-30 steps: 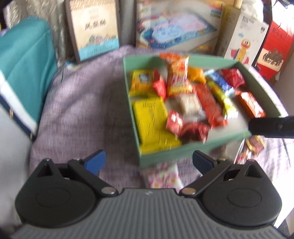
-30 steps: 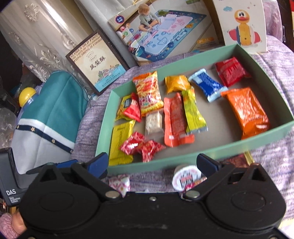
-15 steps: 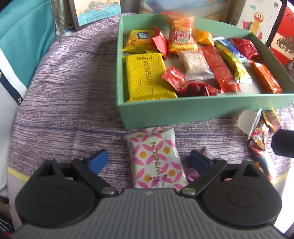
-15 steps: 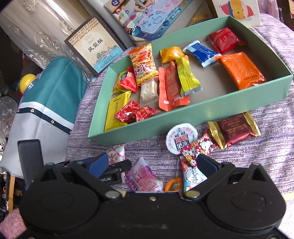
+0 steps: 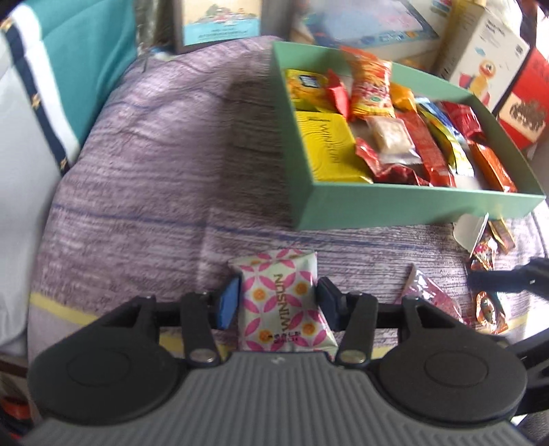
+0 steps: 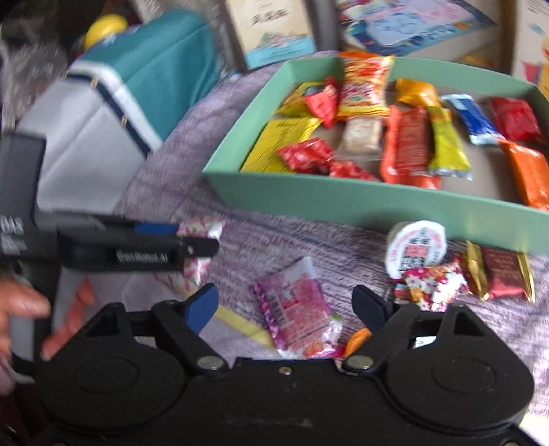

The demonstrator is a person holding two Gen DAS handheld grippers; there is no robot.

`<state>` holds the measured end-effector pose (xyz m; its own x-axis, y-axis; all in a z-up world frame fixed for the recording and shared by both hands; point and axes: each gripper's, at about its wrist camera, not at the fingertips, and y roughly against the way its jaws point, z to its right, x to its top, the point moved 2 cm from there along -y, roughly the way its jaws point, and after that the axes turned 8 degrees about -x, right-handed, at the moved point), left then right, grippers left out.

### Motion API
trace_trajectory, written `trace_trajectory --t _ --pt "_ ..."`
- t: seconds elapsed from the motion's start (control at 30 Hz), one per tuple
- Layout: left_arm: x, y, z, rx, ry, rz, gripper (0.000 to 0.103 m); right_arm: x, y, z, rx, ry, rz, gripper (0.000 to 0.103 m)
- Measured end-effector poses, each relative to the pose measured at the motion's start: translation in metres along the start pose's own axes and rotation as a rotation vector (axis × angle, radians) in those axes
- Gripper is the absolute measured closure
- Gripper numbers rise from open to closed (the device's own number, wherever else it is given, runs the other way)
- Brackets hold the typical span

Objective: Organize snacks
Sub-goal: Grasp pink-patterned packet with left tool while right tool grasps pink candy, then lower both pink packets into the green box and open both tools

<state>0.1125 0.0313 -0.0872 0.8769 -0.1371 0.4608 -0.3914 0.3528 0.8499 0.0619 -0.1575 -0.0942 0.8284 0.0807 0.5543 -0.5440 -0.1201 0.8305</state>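
My left gripper (image 5: 278,302) is shut on a pink-and-white patterned snack packet (image 5: 284,305) on the purple cloth, in front of the green box (image 5: 411,206). The same gripper (image 6: 202,240) and packet (image 6: 199,230) show at the left of the right wrist view. The green box (image 6: 308,197) holds several snacks. My right gripper (image 6: 286,305) is open over a pink jelly packet (image 6: 298,308), fingers either side and apart from it. A round white cup (image 6: 415,247), a floral candy packet (image 6: 432,281) and a dark red bar (image 6: 501,274) lie right of it.
A teal and white bag (image 5: 51,85) stands at the left. Picture boxes (image 6: 271,31) and cartons (image 5: 480,55) stand behind the green box. A yellow stripe (image 6: 240,322) crosses the cloth near the front edge. A small orange candy (image 6: 357,338) lies by my right finger.
My left gripper has moved onto the pink-and-white packet and closed on it. My right gripper has lowered and shifted left over the pink jelly packet.
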Motion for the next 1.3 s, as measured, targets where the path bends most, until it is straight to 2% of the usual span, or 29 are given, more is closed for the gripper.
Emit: trace_trajectory --t 0.13,0.23,0.27,0.33,0.4,0.47,0.63,0.87,1.1,1.3 --pt "-0.003 0.003 -0.008 -0.021 0.018 0.011 0.054 -0.003 -0.010 -0.013 -0.053 0.091 -0.040 0.025" --pt "-0.004 0.004 -0.011 -0.035 0.027 0.020 0.054 -0.008 -0.012 -0.021 -0.130 0.183 -0.030 0.042" --pt "-0.004 0.004 -0.011 -0.038 0.028 0.023 0.054 -0.009 -0.012 -0.023 -0.149 0.205 -0.017 0.053" --pt "-0.004 0.004 -0.011 -0.042 0.029 0.028 0.054 -0.010 -0.011 -0.025 -0.156 0.194 -0.015 0.059" --pt "-0.005 0.005 -0.011 -0.046 0.036 0.032 0.054 -0.011 -0.009 -0.033 -0.172 0.193 -0.014 0.072" --pt "-0.005 0.007 -0.013 -0.059 0.055 0.033 0.054 -0.012 -0.007 -0.039 -0.150 0.184 -0.017 0.075" --pt "-0.011 0.017 -0.016 -0.080 0.066 0.034 0.054 -0.004 -0.001 -0.033 -0.077 0.050 -0.044 0.076" --pt "-0.005 0.042 -0.005 -0.112 0.041 0.076 0.054 0.015 0.037 -0.006 -0.010 -0.103 0.029 0.076" --pt "0.041 0.054 0.032 -0.140 -0.049 0.147 0.054 0.044 0.062 0.052 -0.024 -0.249 0.136 0.076" --pt "0.093 0.028 0.062 -0.125 -0.112 0.156 0.054 0.062 0.051 0.103 -0.037 -0.338 0.134 0.076"
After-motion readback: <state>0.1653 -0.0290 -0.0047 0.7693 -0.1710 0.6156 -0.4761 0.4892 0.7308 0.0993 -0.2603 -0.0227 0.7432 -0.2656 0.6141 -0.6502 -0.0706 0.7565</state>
